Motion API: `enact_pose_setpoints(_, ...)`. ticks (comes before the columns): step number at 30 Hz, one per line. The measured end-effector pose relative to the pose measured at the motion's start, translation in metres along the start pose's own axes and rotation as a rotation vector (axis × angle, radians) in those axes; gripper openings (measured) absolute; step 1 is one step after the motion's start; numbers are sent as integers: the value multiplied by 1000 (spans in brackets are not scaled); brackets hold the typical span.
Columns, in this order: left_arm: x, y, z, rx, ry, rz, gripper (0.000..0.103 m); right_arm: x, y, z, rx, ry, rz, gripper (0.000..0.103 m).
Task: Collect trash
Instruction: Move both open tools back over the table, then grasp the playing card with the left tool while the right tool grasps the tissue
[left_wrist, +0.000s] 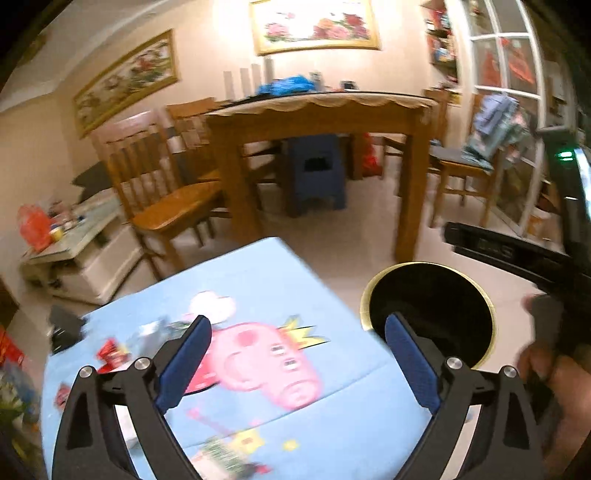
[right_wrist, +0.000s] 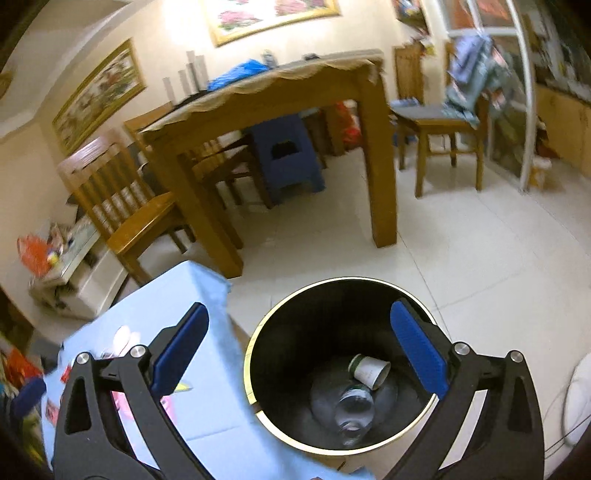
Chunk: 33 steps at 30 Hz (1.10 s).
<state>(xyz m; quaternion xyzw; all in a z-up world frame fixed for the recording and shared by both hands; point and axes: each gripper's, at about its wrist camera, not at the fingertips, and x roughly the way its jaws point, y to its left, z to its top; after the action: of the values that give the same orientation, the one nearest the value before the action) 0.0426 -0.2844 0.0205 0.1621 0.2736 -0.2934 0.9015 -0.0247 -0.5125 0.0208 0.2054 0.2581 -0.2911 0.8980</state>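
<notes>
Two sets of tongs, both spread wide w/ nothing between the blue pads; left tongs (left_wrist: 297, 363) hang over the blue cartoon cloth (left_wrist: 258, 280) on the worktop, just left of the black bin (right_wrist: 317, 321); right tongs (right_wrist: 299, 354) sit above the bin's mouth, near its left rim. Inside the bin: paper cup (right_wrist: 370, 370) lying on its side, clear plastic bottle (right_wrist: 349, 406) just below it at the bottom. Red wrappers (left_wrist: 112, 356) lie on the cloth, well left of the bin, blurred. Wooden dining table (right_wrist: 280, 92) w/ chairs stands on the floor beyond the bin.
</notes>
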Motion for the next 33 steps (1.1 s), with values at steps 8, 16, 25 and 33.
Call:
enact_pose_setpoints(8, -33, 116, -37, -188, 15, 221, 96, -49, 120, -36, -261, -18, 65, 97)
enact_pose_setpoints(16, -50, 225, -89, -330, 66, 387, 96, -70, 216, -91, -474, -18, 37, 97)
enact_pose_setpoints(25, -69, 292, -130, -378, 91, 550, 96, -42, 261, -145, -541, 215, 251, 97)
enact_pose_setpoints(33, -76, 329, -151, -436, 101, 576, 96, -16, 325, -166, -609, 349, 504, 95)
